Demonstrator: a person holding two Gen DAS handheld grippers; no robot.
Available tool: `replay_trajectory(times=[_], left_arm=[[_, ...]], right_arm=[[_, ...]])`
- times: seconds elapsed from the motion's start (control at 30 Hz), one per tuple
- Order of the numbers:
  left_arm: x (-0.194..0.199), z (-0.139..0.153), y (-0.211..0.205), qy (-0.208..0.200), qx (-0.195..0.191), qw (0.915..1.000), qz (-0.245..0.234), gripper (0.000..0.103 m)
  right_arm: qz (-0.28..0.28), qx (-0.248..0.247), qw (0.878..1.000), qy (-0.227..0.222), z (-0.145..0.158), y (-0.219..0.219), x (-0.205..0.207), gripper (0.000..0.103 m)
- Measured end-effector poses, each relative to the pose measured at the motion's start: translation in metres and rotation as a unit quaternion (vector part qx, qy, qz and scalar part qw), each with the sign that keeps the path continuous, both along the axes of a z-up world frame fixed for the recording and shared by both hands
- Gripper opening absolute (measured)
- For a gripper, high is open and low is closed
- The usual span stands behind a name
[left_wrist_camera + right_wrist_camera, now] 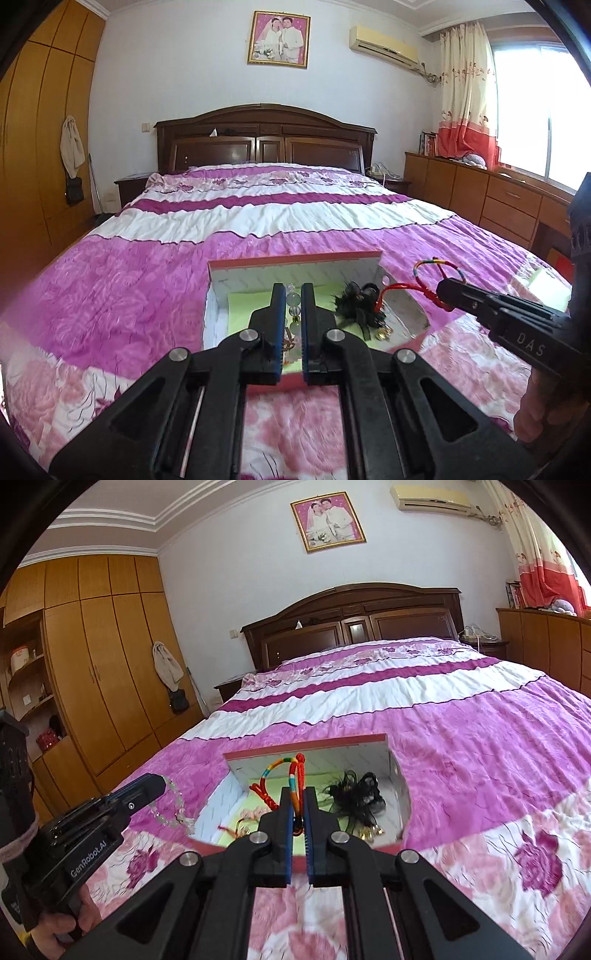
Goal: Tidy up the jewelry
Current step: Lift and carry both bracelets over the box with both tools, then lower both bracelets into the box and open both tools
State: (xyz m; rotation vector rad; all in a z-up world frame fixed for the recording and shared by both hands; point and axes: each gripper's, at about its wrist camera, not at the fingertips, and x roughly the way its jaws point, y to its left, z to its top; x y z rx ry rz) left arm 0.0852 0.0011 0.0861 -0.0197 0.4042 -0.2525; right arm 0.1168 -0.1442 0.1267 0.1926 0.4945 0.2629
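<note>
An open pink-rimmed box (295,260) (306,746) with a green lining lies on the bed. My left gripper (293,290) (162,781) hangs over the box's near left side. It is shut on a pale bead bracelet (294,300) (181,799) that dangles from its tips. To its right, my right gripper (298,792) (441,291) is shut on a red cord bracelet (294,771) (430,295) with a multicoloured loop, held above the box's interior. A black feathery ornament (354,306) (354,794) with gold bells (369,832) lies inside at the right.
The pink and white quilt (258,221) spreads around the box to the dark headboard (266,140). A wooden wardrobe (103,664) stands at the left and a low dresser (480,184) at the right. A hand (535,406) holds the right gripper's handle.
</note>
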Motion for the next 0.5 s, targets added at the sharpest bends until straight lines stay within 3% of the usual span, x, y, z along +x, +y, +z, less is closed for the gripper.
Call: replay_trajectory(times=[0.2,0.5], left_arm=[[0.027,-0.015,0.000,0.004,-0.004,0.9999,0.011,0.000],[0.067,-0.057,-0.001,0.069,-0.009,0.9973,0.022,0.000]], right_arm=[[-0.007,-0.020,1.000,0.003,-0.019,0.009,0.030,0.006],[-0.020,-0.051,0.998,0.044,-0.057,0.013,0.069,0.006]])
